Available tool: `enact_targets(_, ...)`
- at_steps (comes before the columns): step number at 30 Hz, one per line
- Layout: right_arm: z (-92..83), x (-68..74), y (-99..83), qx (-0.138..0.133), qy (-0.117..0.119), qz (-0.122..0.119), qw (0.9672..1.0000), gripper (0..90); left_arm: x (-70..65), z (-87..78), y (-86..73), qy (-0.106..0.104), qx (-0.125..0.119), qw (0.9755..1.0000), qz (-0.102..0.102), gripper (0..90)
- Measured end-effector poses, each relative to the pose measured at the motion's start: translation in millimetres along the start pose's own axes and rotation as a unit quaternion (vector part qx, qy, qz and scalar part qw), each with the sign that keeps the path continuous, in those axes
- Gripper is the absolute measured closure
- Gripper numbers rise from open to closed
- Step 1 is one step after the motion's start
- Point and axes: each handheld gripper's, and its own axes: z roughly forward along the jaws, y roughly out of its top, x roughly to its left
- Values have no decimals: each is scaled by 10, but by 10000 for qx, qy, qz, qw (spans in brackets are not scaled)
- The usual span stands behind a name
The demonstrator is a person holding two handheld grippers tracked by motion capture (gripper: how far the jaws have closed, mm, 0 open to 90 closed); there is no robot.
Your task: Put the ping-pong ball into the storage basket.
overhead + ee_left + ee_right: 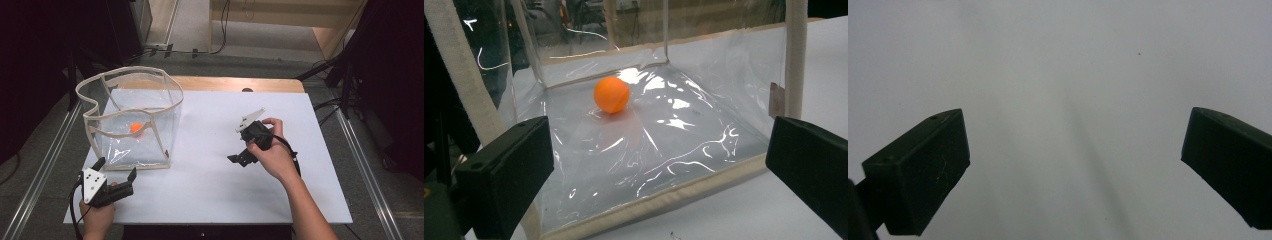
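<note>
Your left gripper [116, 172], jaws spread and empty, faces a crinkly clear-plastic bag [684, 145] holding a smooth orange ball [611, 94]; your right gripper [1075, 165] gapes over matte white tabletop [1058, 60].

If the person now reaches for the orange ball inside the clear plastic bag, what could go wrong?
1. The small orange ball lies loose on the floor of the clear plastic bag with cream fabric trim; a touch may roll it away.
2. The bag's soft walls look light, so the open left gripper, close to its front edge, might push or tip it.
</note>
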Motion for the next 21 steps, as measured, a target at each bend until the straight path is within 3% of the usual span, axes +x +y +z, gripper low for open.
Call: enact_targets(21, -57, -40, -448, -192, -120, 451, 9987, 0, -4, -1, 0, 8, 11, 10000, 4, 0)
